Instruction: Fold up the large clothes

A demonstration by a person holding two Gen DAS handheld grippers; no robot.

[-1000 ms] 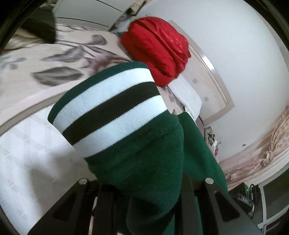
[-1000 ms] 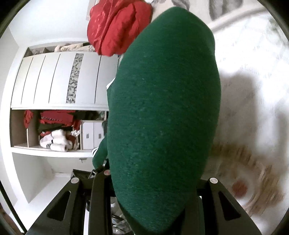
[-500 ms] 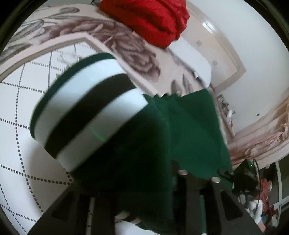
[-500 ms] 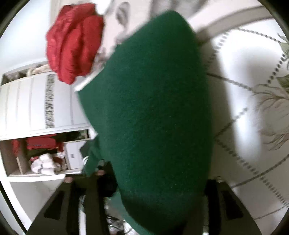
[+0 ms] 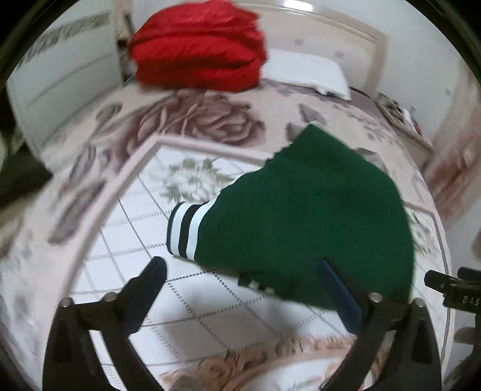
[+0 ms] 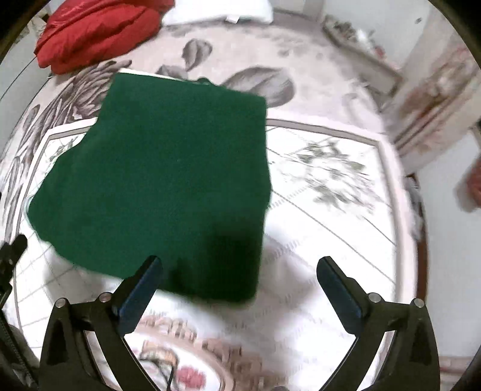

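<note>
A dark green sweater (image 5: pixel 306 216) lies folded on the flowered bedspread (image 5: pixel 186 126); it also shows in the right wrist view (image 6: pixel 168 180). Its white-and-black striped cuff (image 5: pixel 186 231) sticks out on the left side. My left gripper (image 5: pixel 243 282) is open and empty, hovering just above the sweater's near edge. My right gripper (image 6: pixel 240 279) is open and empty, above the sweater's near right corner. The right gripper's body (image 5: pixel 457 291) shows at the edge of the left wrist view.
A folded red quilt (image 5: pixel 198 51) lies at the bed's head, also seen in the right wrist view (image 6: pixel 96 27), beside a white pillow (image 5: pixel 306 72). A white wardrobe (image 5: pixel 60 75) stands left. A bedside table (image 6: pixel 357 39) with clutter stands far right.
Both grippers were shut on the green sweater and held it up. Now both are open, the sweater lies flat on the bed, and the grippers have drawn back above it.
</note>
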